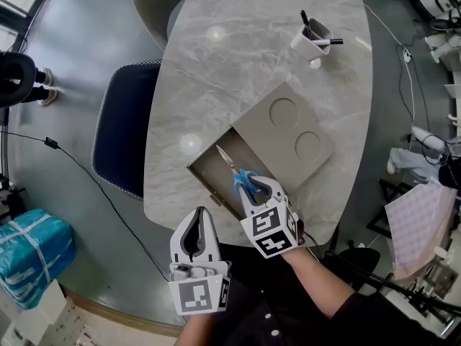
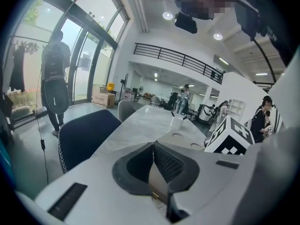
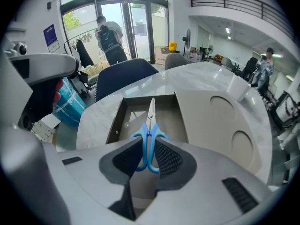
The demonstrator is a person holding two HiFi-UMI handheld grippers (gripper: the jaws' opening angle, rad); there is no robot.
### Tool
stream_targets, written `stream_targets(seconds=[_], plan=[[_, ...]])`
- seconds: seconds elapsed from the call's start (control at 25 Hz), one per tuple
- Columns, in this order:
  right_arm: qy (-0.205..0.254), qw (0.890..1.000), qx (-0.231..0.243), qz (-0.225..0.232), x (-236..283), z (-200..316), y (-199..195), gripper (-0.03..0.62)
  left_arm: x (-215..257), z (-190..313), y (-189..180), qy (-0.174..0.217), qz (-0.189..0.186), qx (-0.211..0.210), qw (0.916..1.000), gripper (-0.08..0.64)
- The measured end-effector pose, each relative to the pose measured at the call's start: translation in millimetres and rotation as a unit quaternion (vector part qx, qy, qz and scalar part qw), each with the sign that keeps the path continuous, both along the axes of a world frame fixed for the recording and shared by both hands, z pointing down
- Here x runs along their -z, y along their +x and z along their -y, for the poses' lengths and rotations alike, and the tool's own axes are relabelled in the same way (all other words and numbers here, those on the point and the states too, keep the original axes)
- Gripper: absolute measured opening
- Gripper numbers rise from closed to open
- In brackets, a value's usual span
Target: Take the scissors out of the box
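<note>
Your right gripper (image 1: 253, 187) clamped on blue handles of scissors (image 1: 230, 163). Blades point toward 11 o'clock, over open end of box (image 1: 204, 181). Cannot tell whether scissors touch box floor. Your left gripper (image 1: 200, 213) at 7 o'clock of box, by desk (image 1: 238, 63) edge, jaws together, nothing between. Pen cup (image 1: 310, 40) at 1 o'clock of box, well apart.

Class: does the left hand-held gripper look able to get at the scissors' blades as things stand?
Probably yes, once opened. The left hand-held gripper, jaws together, hangs beside the right hand-held gripper clamping the scissors' handles; the blades stick out bare over the open box, nothing between.
</note>
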State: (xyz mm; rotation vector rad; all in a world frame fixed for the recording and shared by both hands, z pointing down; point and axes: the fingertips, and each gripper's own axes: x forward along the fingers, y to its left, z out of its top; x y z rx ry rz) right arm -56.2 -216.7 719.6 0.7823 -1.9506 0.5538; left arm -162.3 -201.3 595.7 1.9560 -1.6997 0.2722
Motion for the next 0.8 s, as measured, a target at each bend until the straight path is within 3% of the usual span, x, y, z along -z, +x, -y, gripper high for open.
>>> stream_targets(seconds=[0.4,0.8], plan=[[0.089,0.994,-0.019,0.063,105.8,20.4,9.3,0.081,71.1,3.6,11.1,0.066,0.015,0.002,0.9977,0.017],[0.224,0.962,-0.035,0.151,244.6,36.3,21.8,0.081,170.1,13.9,27.0,0.167,0.035,-0.011,0.9853,0.017]])
